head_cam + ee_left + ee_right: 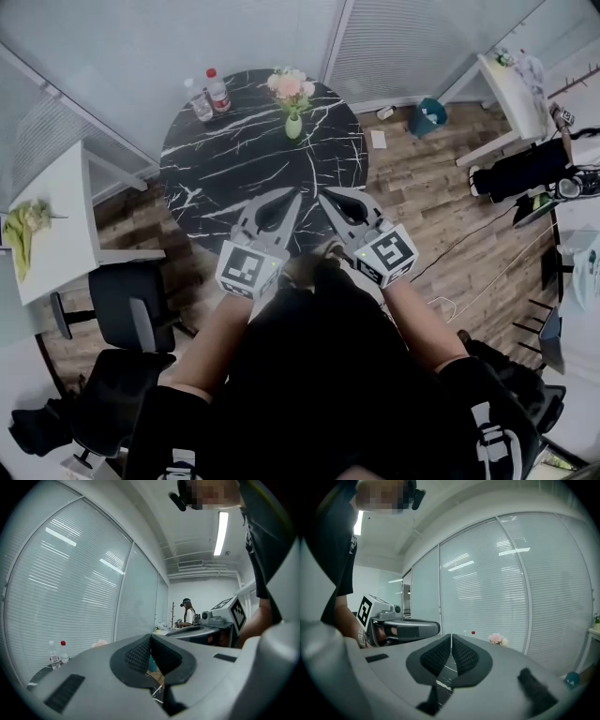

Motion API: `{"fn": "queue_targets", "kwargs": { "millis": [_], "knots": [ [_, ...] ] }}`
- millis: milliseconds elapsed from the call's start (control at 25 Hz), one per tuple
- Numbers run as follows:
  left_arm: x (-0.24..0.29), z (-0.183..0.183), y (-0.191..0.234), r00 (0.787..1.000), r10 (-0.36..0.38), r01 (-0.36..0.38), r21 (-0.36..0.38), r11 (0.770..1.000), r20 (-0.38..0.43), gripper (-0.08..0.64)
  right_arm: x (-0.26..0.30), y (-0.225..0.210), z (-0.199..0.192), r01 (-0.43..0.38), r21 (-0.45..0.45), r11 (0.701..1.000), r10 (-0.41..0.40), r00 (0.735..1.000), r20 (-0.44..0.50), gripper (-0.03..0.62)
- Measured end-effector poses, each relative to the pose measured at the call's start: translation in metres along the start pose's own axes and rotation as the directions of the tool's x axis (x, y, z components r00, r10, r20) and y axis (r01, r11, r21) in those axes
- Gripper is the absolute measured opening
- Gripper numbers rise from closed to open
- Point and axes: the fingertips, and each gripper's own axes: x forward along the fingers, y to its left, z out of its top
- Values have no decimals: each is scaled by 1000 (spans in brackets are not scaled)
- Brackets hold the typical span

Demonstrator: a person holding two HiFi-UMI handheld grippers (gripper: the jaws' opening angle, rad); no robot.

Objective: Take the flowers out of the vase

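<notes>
Pink flowers stand in a small green vase at the far edge of a round black marble table. My left gripper and right gripper hover side by side over the table's near edge, well short of the vase. Both are shut with nothing between the pads. In the left gripper view my left gripper has its tips together, and the flowers show faintly beyond it. In the right gripper view my right gripper is shut too, with the flowers far ahead on its right.
Two water bottles stand at the table's far left. A white desk and a black office chair are on the left. A teal bin, a white table and floor cables lie to the right. Another person stands far off.
</notes>
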Motion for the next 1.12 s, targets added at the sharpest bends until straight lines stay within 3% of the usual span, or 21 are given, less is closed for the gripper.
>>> {"fn": "queue_targets", "kwargs": {
  "millis": [520, 680, 840, 1120],
  "knots": [
    [62, 0, 50, 989, 145, -146, -13, 989, -25, 12, 47, -82, -2, -112, 6, 994, 112, 994, -13, 20],
    [87, -7, 66, 978, 200, -202, -29, 979, -65, 12, 61, -115, -2, -146, 8, 989, 146, 989, -21, 20],
    [112, -1, 81, 965, 260, -261, -24, 965, -41, 12, 73, -142, -6, -184, 18, 983, 184, 982, -29, 20],
    [140, -8, 97, 935, 347, -349, -26, 937, -72, 12, 90, -184, -23, -224, 53, 973, 227, 972, -60, 21]
  ]
}}
